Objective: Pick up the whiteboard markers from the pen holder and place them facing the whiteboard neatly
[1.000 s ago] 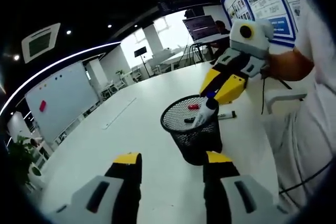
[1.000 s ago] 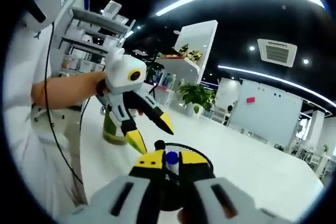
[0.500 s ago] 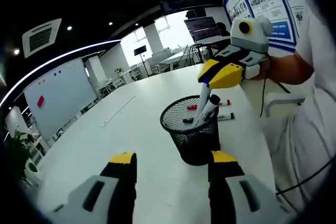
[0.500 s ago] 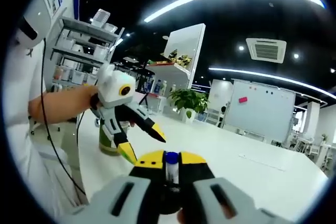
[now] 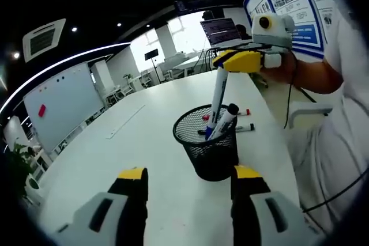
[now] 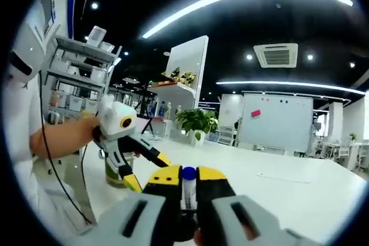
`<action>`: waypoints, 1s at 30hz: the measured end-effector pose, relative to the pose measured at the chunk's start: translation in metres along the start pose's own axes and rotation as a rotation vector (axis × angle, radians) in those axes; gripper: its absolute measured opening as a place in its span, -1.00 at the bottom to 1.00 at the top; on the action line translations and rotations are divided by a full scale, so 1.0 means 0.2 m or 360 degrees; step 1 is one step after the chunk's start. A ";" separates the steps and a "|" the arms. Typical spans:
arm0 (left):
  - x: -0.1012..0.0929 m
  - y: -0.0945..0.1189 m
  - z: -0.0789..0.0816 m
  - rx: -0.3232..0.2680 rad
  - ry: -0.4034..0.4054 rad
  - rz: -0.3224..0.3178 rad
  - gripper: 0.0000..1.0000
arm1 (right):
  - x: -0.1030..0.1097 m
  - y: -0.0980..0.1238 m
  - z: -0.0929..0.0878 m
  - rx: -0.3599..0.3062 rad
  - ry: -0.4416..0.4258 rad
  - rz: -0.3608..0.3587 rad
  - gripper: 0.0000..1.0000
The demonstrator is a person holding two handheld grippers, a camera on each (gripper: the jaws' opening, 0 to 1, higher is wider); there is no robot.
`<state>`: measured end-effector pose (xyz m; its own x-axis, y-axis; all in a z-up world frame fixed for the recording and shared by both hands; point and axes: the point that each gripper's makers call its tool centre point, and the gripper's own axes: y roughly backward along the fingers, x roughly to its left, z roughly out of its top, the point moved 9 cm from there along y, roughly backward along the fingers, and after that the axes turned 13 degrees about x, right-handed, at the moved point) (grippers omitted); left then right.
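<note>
A white marker (image 5: 216,105) with a blue cap hangs upright from the right hand-held gripper (image 5: 235,60), its lower end just inside the rim of the black mesh pen holder (image 5: 210,145). In the right gripper view the same marker (image 6: 188,191) stands pinched between the yellow-tipped jaws of that hand-held gripper (image 6: 188,178), which are closed tight on its barrel with the blue end toward the camera.

A second marker (image 5: 226,118) with a dark cap leans in the holder, and a red-capped one lies lower inside. Two more markers (image 5: 244,127) lie flat on the white table (image 5: 109,165) just behind the holder.

The left hand-held gripper (image 5: 187,176) is near the holder with its jaws spread wide and nothing between them; seen from the right, it (image 6: 141,171) is likewise parted and bare.

A whiteboard (image 5: 55,106) stands well beyond the table's far end.
</note>
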<state>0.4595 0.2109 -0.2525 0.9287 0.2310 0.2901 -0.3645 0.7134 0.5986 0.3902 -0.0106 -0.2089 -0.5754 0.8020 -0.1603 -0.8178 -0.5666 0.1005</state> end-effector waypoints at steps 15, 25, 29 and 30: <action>0.00 0.00 0.00 0.0003 -0.0005 -0.0008 0.20 | -0.08 0.19 0.17 -0.0322 -0.0110 -0.0301 -0.83; 0.00 0.00 0.00 0.0004 -0.0007 -0.0001 0.19 | -0.20 0.32 0.18 -0.0400 -0.0140 -0.0561 -0.83; 0.00 0.00 0.00 0.0005 -0.0008 0.0002 0.19 | -0.22 0.34 0.17 -0.0388 -0.0145 -0.0604 -0.83; 0.00 0.00 0.00 0.0005 -0.0008 0.0003 0.19 | -0.24 0.35 0.16 -0.0388 -0.0145 -0.0620 -0.83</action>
<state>0.4587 0.2110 -0.2524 0.9277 0.2289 0.2948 -0.3662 0.7109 0.6004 0.3601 -0.0814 -0.1621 -0.2336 0.9709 -0.0525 -0.9531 -0.2393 -0.1852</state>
